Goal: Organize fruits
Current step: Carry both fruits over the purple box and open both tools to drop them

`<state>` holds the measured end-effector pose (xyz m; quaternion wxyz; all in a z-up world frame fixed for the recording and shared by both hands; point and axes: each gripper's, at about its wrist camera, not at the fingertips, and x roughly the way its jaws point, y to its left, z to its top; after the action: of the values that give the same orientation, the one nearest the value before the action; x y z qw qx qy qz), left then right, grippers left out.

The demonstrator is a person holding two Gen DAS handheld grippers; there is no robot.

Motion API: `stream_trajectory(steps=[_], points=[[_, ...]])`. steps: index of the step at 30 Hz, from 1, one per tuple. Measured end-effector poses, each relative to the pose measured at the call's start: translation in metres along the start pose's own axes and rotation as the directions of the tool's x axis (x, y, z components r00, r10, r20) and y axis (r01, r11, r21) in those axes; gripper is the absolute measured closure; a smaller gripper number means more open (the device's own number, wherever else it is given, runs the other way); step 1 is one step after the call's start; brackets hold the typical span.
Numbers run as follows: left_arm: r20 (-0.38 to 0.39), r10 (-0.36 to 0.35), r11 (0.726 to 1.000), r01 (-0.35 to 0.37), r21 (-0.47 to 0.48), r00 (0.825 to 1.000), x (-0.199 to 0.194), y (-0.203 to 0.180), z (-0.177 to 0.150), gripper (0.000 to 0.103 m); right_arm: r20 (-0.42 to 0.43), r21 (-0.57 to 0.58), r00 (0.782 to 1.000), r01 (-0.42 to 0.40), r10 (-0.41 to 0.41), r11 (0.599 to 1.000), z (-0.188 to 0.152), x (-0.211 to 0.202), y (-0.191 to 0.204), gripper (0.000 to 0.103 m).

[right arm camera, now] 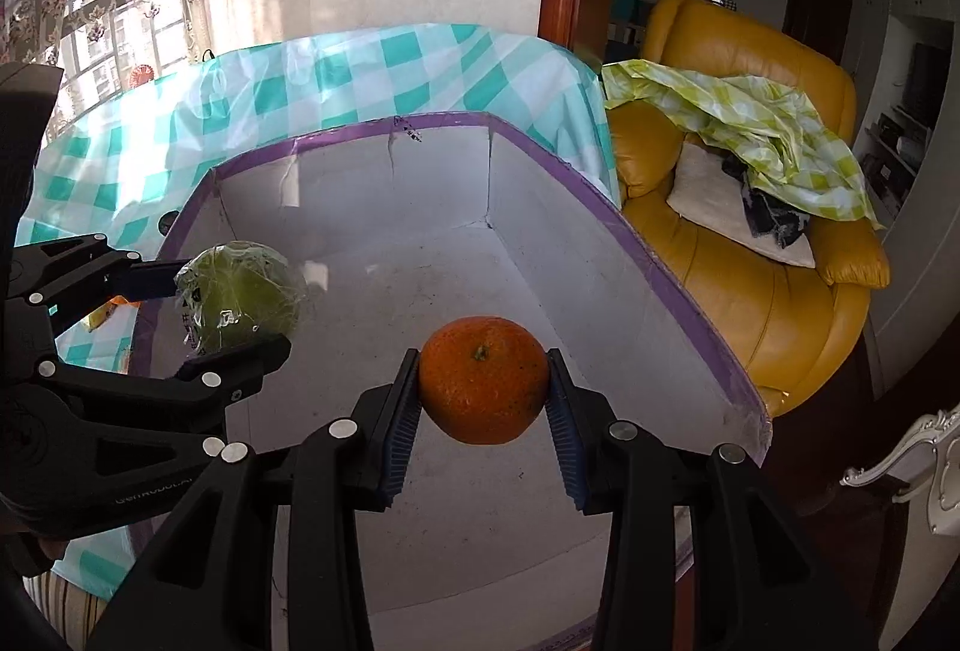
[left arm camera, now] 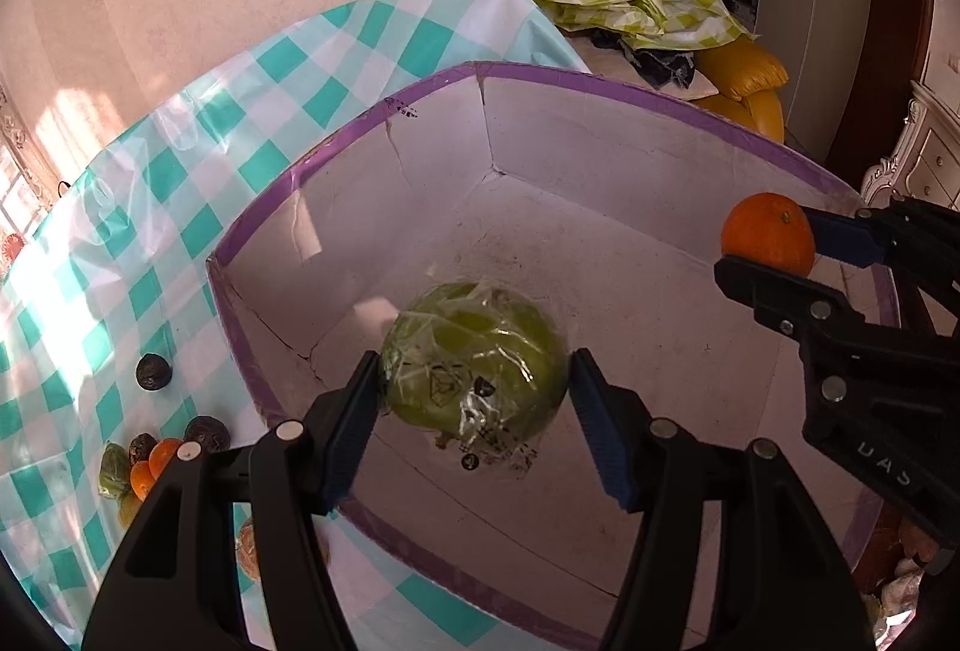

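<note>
My left gripper (left arm camera: 474, 381) is shut on a green fruit wrapped in clear plastic (left arm camera: 474, 375), held above the inside of a white cardboard box with a purple rim (left arm camera: 630, 93). My right gripper (right arm camera: 483, 390) is shut on an orange (right arm camera: 483, 381), also over the box. In the left wrist view the orange (left arm camera: 768, 234) hangs at the right over the box's edge, between the right gripper's jaws. In the right wrist view the wrapped green fruit (right arm camera: 240, 294) sits at the left, between the left gripper's jaws. The box (right arm camera: 576, 183) has nothing on its floor.
The box stands on a table under a teal-and-white checked cloth (left arm camera: 180, 159). On the cloth left of the box lie several small fruits, dark, orange and green (left arm camera: 150, 453). A yellow armchair (right arm camera: 780, 303) with a green checked cloth stands beyond the table's right end.
</note>
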<state>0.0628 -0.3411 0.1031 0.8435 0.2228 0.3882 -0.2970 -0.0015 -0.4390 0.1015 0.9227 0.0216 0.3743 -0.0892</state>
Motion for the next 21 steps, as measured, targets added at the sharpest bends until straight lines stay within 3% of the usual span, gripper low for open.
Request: stream_trajectory(steps=[9,15,21], points=[[-0.05,0.021,0.999,-0.019,0.038,0.999,0.03,-0.011,0.003,0.04,-0.108,-0.063,0.994,-0.001,-0.006,0.998,0.005,0.039,-0.003,0.063],[-0.134,0.07,0.994,-0.058,0.088,0.988,0.045,-0.014,0.005,0.04,-0.179,-0.086,0.984,-0.026,0.01,0.996,0.002,0.05,0.0,0.063],[-0.24,-0.001,0.989,0.037,0.146,0.971,0.056,-0.015,0.006,0.04,-0.229,-0.133,0.973,-0.001,-0.03,0.991,0.001,0.056,0.005,0.062]])
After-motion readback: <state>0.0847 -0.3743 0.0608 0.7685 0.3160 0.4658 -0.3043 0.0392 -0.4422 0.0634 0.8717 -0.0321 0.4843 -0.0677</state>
